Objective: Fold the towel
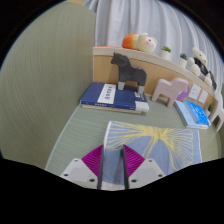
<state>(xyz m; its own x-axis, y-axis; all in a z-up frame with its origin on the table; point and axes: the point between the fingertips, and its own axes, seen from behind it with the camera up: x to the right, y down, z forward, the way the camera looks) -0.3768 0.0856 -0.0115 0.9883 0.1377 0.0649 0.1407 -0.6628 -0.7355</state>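
The hand-held gripper (112,172) looks clamped on the striped towel (150,143) edge; dragged toward twelve o'clock, it could topple the black horse (127,70)

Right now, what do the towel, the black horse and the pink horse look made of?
Towel: woven cloth, matte, striped with a yellow starburst; lies soft and flat. Black horse: flat rigid cutout, likely painted wood or board, matte. Pink horse: same flat style, probably painted wood. The tool holds the towel's edge between its fingers.
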